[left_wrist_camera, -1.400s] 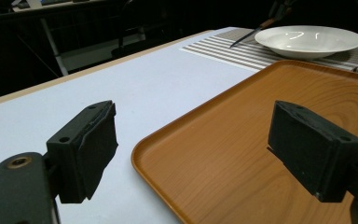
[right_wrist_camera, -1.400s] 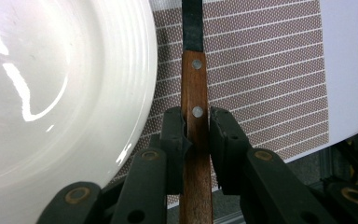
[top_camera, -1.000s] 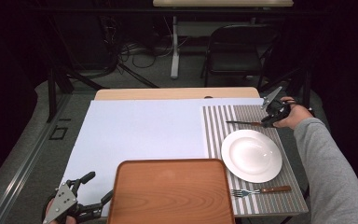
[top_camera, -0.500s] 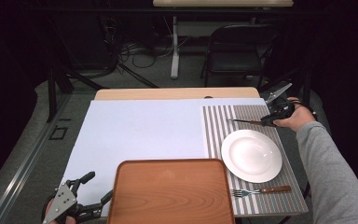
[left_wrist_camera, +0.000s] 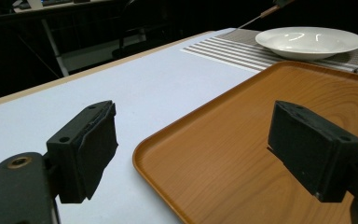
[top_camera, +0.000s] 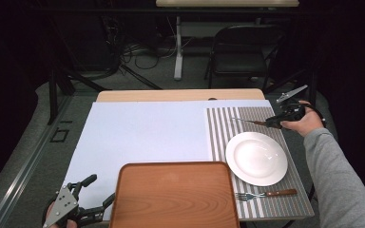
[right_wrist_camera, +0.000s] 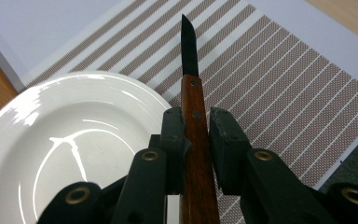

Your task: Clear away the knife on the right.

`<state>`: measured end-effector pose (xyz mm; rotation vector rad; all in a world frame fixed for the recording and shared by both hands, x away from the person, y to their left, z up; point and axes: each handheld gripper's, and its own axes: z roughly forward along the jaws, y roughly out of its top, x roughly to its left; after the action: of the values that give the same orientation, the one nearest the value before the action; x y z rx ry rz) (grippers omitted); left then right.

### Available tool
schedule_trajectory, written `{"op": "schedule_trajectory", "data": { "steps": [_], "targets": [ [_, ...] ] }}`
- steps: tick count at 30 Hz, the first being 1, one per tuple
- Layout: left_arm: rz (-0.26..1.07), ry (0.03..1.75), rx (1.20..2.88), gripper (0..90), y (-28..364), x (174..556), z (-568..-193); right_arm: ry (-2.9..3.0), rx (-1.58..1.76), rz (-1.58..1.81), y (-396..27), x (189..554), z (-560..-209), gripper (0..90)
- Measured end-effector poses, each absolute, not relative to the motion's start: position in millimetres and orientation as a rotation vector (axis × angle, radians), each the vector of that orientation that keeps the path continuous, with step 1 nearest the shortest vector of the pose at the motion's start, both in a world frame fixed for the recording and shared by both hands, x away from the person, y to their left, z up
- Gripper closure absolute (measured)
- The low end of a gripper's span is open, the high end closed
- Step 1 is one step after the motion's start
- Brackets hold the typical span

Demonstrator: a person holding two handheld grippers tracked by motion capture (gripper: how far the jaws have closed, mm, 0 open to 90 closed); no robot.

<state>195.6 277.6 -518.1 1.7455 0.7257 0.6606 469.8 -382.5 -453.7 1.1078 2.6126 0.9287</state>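
Observation:
My right gripper [right_wrist_camera: 196, 123] is shut on the wooden handle of a knife [right_wrist_camera: 189, 51]; its dark blade points out over the striped placemat [right_wrist_camera: 284, 93], beside a white plate [right_wrist_camera: 74, 140]. From above, that gripper [top_camera: 278, 121] is at the mat's far right edge, and the knife [top_camera: 249, 122] points left just beyond the plate [top_camera: 256, 158]. A fork [top_camera: 266, 194] lies on the mat in front of the plate. My left gripper [top_camera: 100, 189] stands open at the near left corner of a wooden tray [top_camera: 173, 194], nothing between its pads [left_wrist_camera: 93, 149].
A pale sheet [top_camera: 142, 133] covers most of the table, left of the placemat [top_camera: 223, 128]. The tray [left_wrist_camera: 261, 107] is bare. Beyond the table's far edge stand a dark chair [top_camera: 244, 47] and a table leg with cables on the floor.
My right gripper has shifted slightly to the right with the knife in it. The left gripper has stayed put.

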Motion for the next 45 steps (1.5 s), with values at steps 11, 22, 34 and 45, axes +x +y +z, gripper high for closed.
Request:
{"op": "schedule_trajectory", "data": {
  "steps": [11, 22, 34, 45],
  "targets": [
    [0.646, 0.706, 1.744, 15.2, 279, 198, -518, 2.495, 1.302, 1.083, -385, 452, -450, 76.2],
    [0.594, 0.659, 1.751, 15.2, 279, 208, -519, 2.414, 1.447, 1.227, -387, 425, -456, 76.2],
    [0.585, 0.625, 1.742, 15.2, 279, 215, -516, 2.343, 1.427, 1.282, -378, 389, -449, 76.3],
    [0.571, 0.605, 1.745, 15.2, 276, 222, -516, 2.293, 1.315, 1.208, -356, 330, -440, 76.3]
  ]
}}
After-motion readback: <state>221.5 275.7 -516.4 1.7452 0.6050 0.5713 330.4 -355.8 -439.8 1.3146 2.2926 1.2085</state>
